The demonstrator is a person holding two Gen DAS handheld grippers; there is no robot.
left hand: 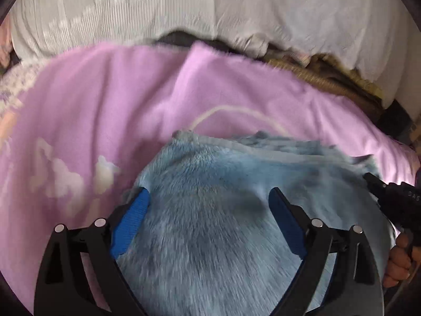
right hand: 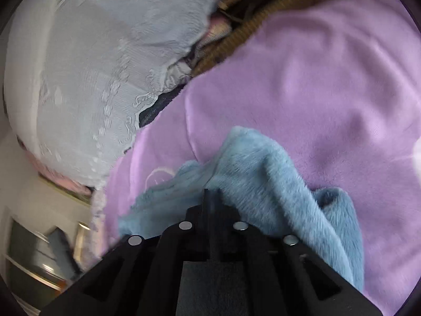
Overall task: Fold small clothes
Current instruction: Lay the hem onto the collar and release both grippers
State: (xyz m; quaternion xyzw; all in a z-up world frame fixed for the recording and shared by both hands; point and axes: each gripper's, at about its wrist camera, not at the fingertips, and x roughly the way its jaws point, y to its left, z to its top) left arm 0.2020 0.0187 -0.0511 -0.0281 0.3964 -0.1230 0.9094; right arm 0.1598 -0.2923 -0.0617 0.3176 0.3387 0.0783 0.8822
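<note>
Blue fleece — a small fuzzy garment (left hand: 223,210) — lies on a lilac blanket (left hand: 105,100) that covers the work surface. The left gripper (left hand: 209,197) hangs just over the garment with its jaws spread wide, one blue-padded finger (left hand: 131,218) near the cloth's left edge and the other further right over the pile; nothing sits between them.

In the right wrist view the right gripper (right hand: 210,192) has its fingers pressed together, and the blue garment (right hand: 263,173) bunches up around the tips and drapes away to the right, one edge lifted off the blanket (right hand: 329,79). The pinch looks to be on the cloth itself. The same gripper shows at the right edge of the left view, with a bare hand (left hand: 400,258) wrapped round its grip.

Beyond the blanket lies a pale grey embroidered bedcover (right hand: 92,65), and between the two a strip of brown knitted fabric (right hand: 236,36). The blanket carries a faint white print (left hand: 65,176) — blurred.
</note>
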